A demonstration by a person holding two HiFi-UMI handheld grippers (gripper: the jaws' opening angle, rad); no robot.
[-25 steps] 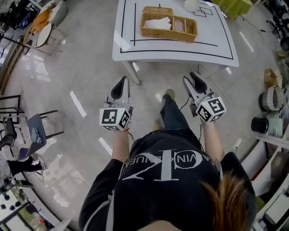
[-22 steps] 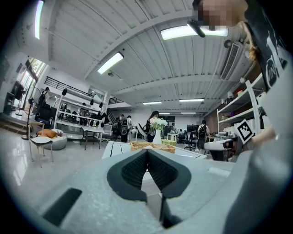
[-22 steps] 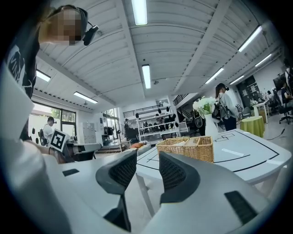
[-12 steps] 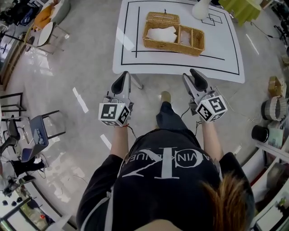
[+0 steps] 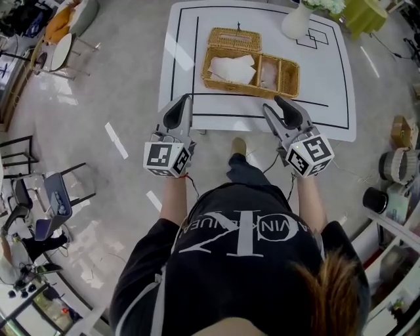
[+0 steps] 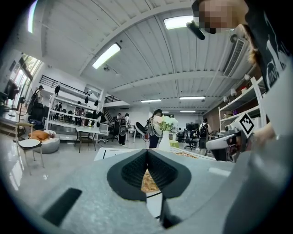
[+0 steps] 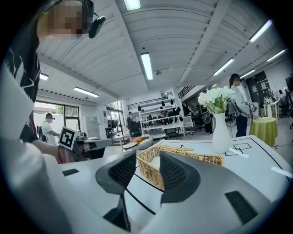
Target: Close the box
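The box is a wicker basket (image 5: 251, 63) with compartments, white paper inside and its lid (image 5: 235, 39) tipped up at the far side. It stands on a white table (image 5: 178, 79) marked with black lines. My left gripper (image 5: 176, 113) hovers at the table's near edge, left of the basket, with its jaws shut and empty. My right gripper (image 5: 281, 107) hovers at the near edge on the right, open with nothing between its fingers. In the left gripper view, wicker (image 6: 149, 182) shows below the closed tips (image 6: 147, 153). The right gripper view shows the basket (image 7: 206, 159) just beyond the jaws (image 7: 147, 157).
A white vase of flowers (image 5: 296, 20) (image 7: 221, 132) stands on the table behind the basket. The person's foot (image 5: 239, 144) is under the table's near edge. A round stool (image 5: 62, 49) and chairs (image 5: 56, 197) stand at the left, with shelves and buckets (image 5: 394, 164) at the right.
Both grippers have moved forward from over the floor to the table's near edge. The basket and vase look larger in both gripper views. The jaws look unchanged.
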